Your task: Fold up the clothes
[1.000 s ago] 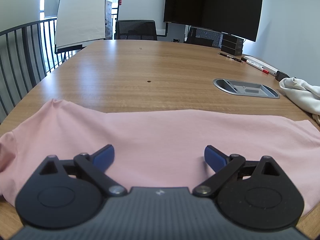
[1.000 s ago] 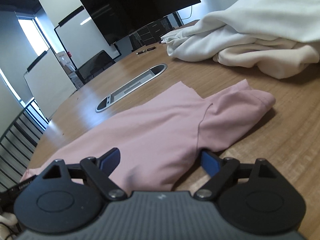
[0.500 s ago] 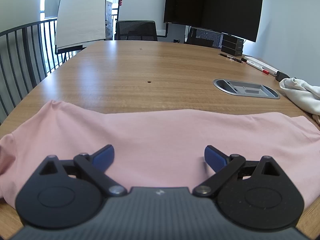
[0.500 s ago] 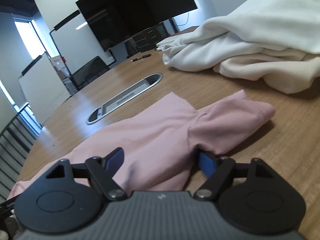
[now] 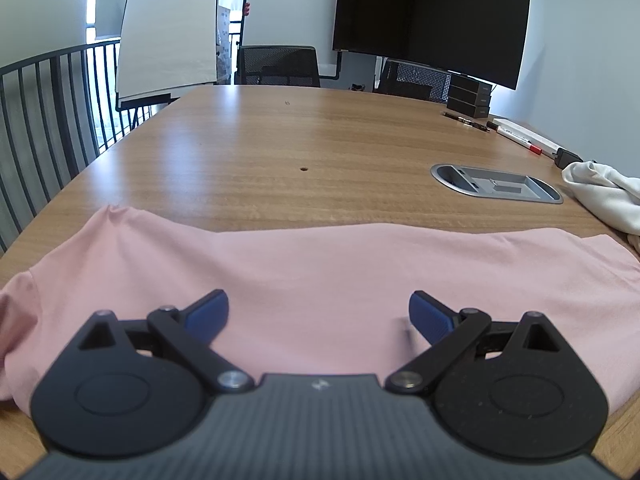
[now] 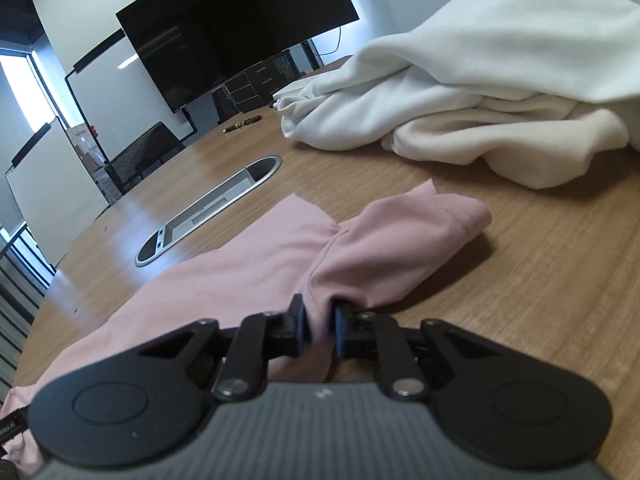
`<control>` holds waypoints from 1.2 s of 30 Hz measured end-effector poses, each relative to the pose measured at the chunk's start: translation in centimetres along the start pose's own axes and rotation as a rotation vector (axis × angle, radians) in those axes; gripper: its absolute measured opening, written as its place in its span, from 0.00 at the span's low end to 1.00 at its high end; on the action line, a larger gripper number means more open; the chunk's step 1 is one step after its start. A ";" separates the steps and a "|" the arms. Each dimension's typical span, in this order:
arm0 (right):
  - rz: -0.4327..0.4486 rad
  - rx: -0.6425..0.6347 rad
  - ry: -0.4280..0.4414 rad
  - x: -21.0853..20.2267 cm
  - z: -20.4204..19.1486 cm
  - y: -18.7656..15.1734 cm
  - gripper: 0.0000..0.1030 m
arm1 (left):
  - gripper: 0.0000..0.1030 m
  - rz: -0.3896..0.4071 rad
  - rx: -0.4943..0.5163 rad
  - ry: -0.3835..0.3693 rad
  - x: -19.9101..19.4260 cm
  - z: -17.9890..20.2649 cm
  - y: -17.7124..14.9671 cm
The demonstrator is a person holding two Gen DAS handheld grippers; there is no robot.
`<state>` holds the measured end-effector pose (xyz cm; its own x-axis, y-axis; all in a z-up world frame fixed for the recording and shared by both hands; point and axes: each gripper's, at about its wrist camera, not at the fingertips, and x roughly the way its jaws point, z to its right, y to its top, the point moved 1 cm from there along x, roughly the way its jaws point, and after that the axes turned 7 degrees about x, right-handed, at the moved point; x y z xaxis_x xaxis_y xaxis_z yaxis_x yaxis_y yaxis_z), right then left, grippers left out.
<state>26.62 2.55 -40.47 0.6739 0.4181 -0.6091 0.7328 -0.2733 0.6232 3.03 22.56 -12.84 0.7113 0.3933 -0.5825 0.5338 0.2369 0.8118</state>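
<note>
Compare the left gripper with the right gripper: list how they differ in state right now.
The left gripper has its jaws spread wide above the pink T-shirt, gripping nothing; the right gripper has just been closing and pinches a bunched fold of the T-shirt near its sleeve. The cloth lies flat before the left gripper and gathered before the right. Both have blue pads on black linkages.
</note>
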 end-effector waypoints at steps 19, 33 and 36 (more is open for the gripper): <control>0.056 0.087 -0.083 -0.6 6.2 5.6 0.23 | 0.94 -0.007 0.023 -0.043 -1.2 2.0 0.2; 0.034 0.233 0.033 -3.8 6.5 1.6 0.68 | 0.95 -0.037 0.033 -0.005 -0.5 2.2 -0.3; 0.057 0.233 0.048 -4.1 7.2 1.6 0.69 | 0.95 -0.037 0.044 0.003 -0.4 2.4 -0.3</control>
<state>25.67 -5.87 -40.55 0.7138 0.4356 -0.5484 0.6992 -0.4878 0.5227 3.67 20.21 -12.94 0.6894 0.3880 -0.6117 0.5791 0.2120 0.7872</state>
